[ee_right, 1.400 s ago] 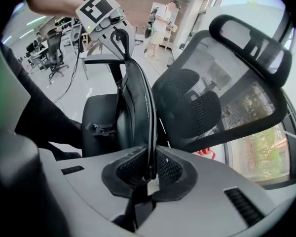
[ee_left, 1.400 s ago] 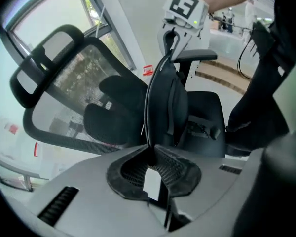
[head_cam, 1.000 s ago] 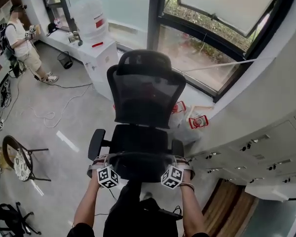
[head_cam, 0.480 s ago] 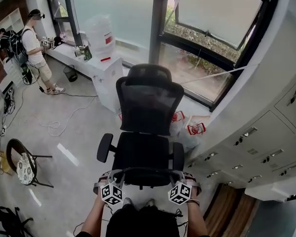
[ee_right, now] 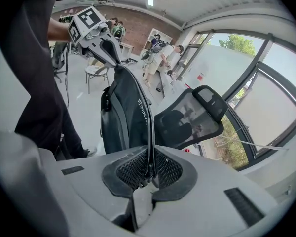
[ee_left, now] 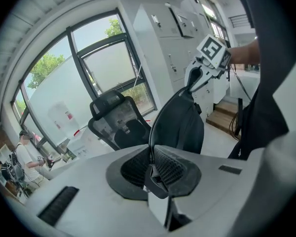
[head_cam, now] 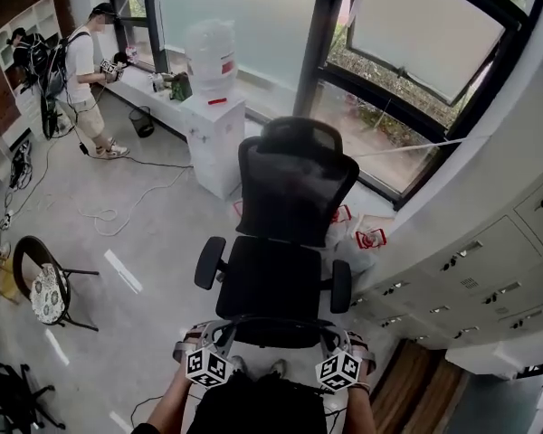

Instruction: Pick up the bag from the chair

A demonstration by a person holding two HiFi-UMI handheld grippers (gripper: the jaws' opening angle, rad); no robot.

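A black backpack [head_cam: 258, 405] hangs low in front of me, its thin black strap [head_cam: 271, 321] arching between my two grippers. The left gripper [head_cam: 215, 337] is shut on the strap's left end, and the right gripper [head_cam: 331, 337] is shut on its right end. In the left gripper view the strap runs out of the closed jaws [ee_left: 150, 168] up to the backpack [ee_left: 180, 125]. The right gripper view shows the same: jaws [ee_right: 149, 169] pinching the strap, the backpack [ee_right: 126, 117] beyond. The black mesh office chair [head_cam: 285, 251] stands just ahead, its seat bare.
A white water dispenser [head_cam: 215, 125] stands behind the chair at the left. Bags with red handles [head_cam: 366, 238] lie on the floor by the window. Grey lockers [head_cam: 471, 269] line the right. A person [head_cam: 86, 70] stands far left, and a small round chair [head_cam: 41, 287] is nearer left.
Both grippers and the strap have drawn back from the chair seat toward me. The chair now sits farther ahead and the backpack hangs clear of it.
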